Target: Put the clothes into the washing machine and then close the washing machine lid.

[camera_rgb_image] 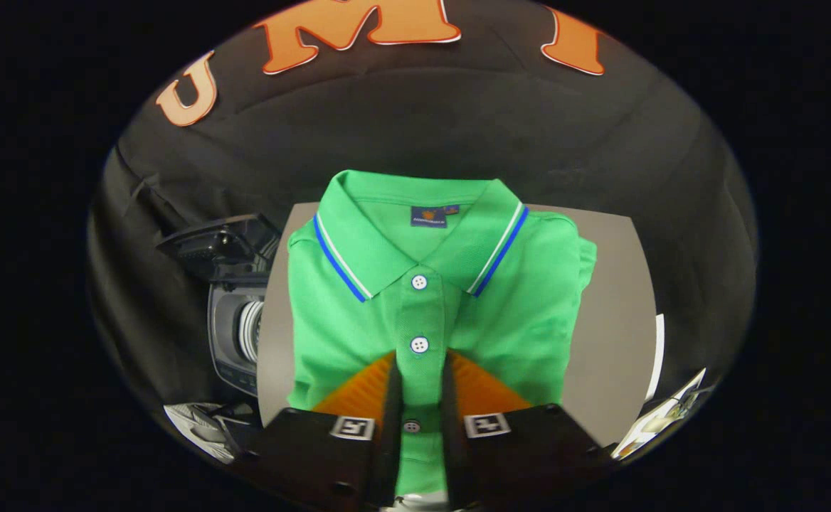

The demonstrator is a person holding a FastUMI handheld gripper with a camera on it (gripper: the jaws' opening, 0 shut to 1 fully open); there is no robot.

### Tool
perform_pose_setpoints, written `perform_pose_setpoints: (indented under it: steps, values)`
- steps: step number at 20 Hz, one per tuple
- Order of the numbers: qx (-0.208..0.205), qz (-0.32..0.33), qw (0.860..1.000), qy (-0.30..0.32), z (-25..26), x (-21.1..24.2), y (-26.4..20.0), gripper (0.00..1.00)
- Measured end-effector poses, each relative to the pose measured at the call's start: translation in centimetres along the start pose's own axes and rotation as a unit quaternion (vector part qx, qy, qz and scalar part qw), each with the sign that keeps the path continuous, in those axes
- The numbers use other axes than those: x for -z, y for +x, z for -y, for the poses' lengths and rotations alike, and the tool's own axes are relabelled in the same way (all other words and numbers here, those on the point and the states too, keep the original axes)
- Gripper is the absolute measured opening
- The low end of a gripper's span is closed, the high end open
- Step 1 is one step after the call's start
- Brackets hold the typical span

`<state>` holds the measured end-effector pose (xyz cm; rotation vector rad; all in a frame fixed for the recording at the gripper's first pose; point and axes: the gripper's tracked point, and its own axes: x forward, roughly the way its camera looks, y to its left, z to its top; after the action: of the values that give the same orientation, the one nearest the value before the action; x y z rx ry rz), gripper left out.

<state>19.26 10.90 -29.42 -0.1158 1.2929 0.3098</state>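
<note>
A folded green polo shirt (422, 299) with a blue-and-white trimmed collar lies face up on a grey table (615, 320). My gripper (421, 359) is low over the shirt's front. Its two fingers stand close together, pinching a narrow strip of the button placket between them; one button shows in the gap and another sits just ahead of the tips. A small dark washing machine (234, 334) stands to the left of the table, beside the shirt's sleeve. Its lid (216, 242) is raised and the round drum opening faces the table.
The table's far edge runs just behind the collar, with the black cloth wall beyond it. A pale crumpled object (198, 423) lies below the washing machine. Some papers (664, 416) sit past the table's right edge.
</note>
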Motion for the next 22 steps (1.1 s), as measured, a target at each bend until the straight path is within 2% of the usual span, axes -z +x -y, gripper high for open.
perform_pose_setpoints:
  steps: [3,6,9,11,13,17,19,22]
  values:
    - [-0.012,0.014,1.0,-0.005,-0.2,0.2,-0.6,0.08]
    - [-0.037,0.056,0.998,0.009,0.0,0.1,-0.4,0.08]
    - [-0.051,0.166,0.985,-0.002,0.0,-0.1,-0.7,0.08]
    - [-0.049,0.266,0.963,0.002,0.0,0.0,-1.2,0.08]
    - [-0.058,0.362,0.93,0.017,-0.3,-0.3,-1.9,0.08]
    - [-0.072,0.483,0.872,0.026,-0.1,-0.9,-5.0,0.07]
    - [-0.071,0.518,0.852,0.018,0.1,-1.0,-7.3,0.07]
    - [-0.091,0.543,0.835,-0.002,-0.5,0.6,-10.6,0.07]
